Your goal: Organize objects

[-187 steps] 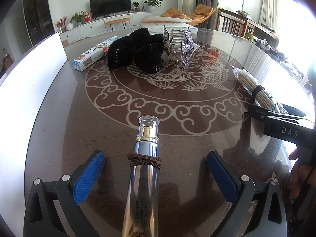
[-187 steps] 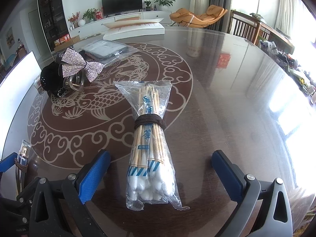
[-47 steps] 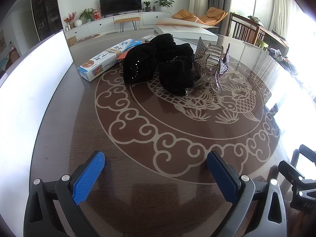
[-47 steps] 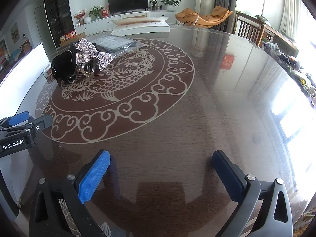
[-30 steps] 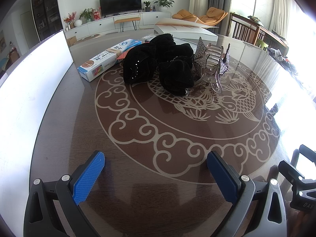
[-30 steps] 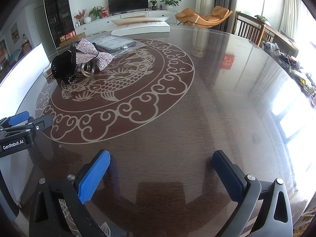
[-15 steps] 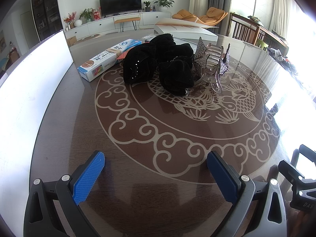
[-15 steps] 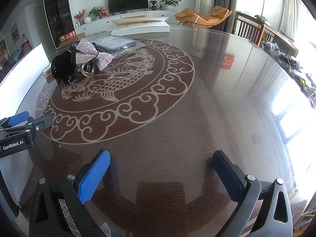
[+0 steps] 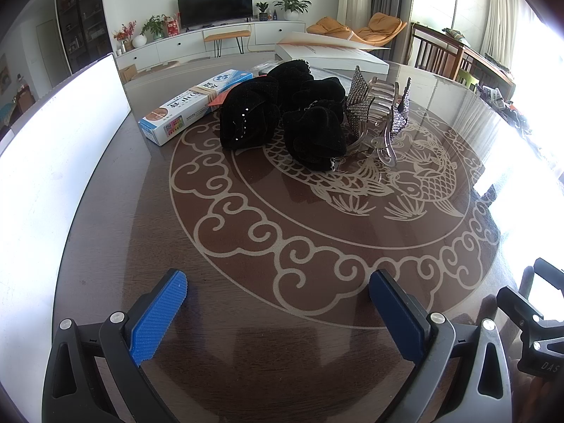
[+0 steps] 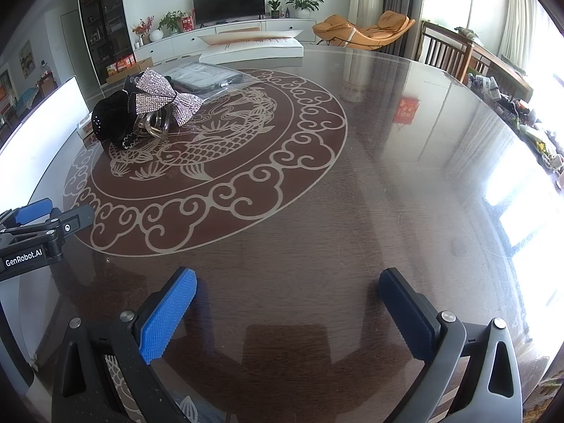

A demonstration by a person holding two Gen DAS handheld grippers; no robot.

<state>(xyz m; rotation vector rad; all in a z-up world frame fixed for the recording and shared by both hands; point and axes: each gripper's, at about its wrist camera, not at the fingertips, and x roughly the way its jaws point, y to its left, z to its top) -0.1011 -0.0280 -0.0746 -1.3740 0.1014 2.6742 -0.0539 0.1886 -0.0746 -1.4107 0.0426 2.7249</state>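
My left gripper is open and empty, low over the near edge of the round table. My right gripper is open and empty over the table's near side. Far ahead lie black velvet hair scrunchies, a clear claw clip with a rhinestone bow and a blue and white box. In the right wrist view the scrunchie and bow clip sit at the far left. The left gripper's body shows in the right wrist view, at its left edge.
A white board stands along the table's left edge. A clear bag with a dark item and a large flat white box lie at the far side. Chairs and a cluttered sideboard stand on the right.
Over the last 1.6 seconds nothing has moved. Compared with 6.2 seconds ago, the bottle and the cotton swab pack are gone from between the fingers.
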